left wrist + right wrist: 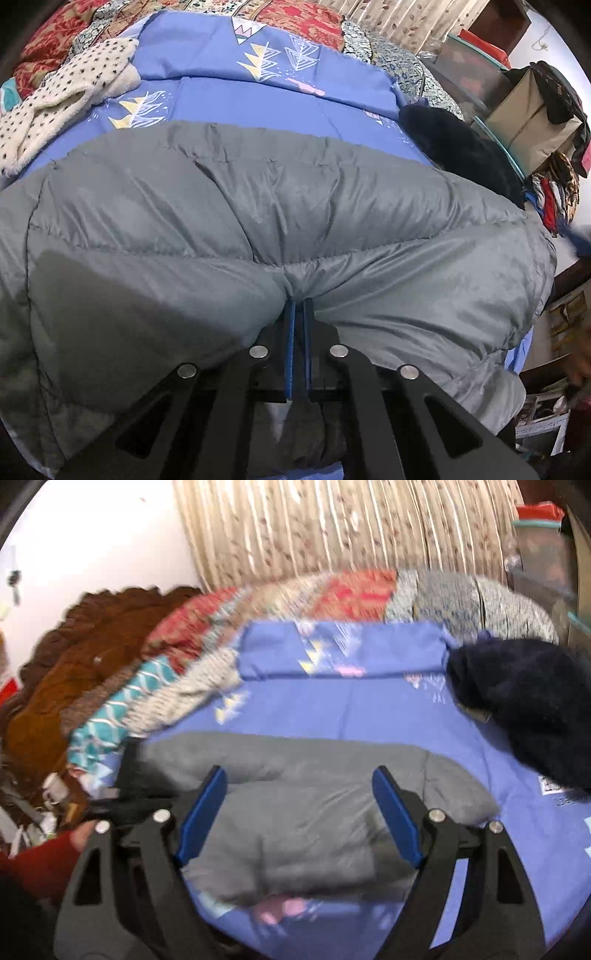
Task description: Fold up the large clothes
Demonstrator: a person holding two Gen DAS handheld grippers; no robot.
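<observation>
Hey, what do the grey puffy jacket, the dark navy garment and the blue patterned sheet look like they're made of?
Grey puffy quilted jacket: likely thin nylon or polyester shell over padding, with a slight sheen, stitched baffles and fine wrinkles.
Dark navy fuzzy garment: looks like fleece or plush knit, matte with a fluffy outline.
Blue patterned bed sheet: smooth woven fabric, perhaps cotton or polyester, flat with crisp fold creases.

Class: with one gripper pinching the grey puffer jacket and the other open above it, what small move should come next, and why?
Probably lower the open right gripper onto the grey quilted puffer jacket and close it. The left gripper already pinches a fold, and folding bulky padding likely needs two holds.
</observation>
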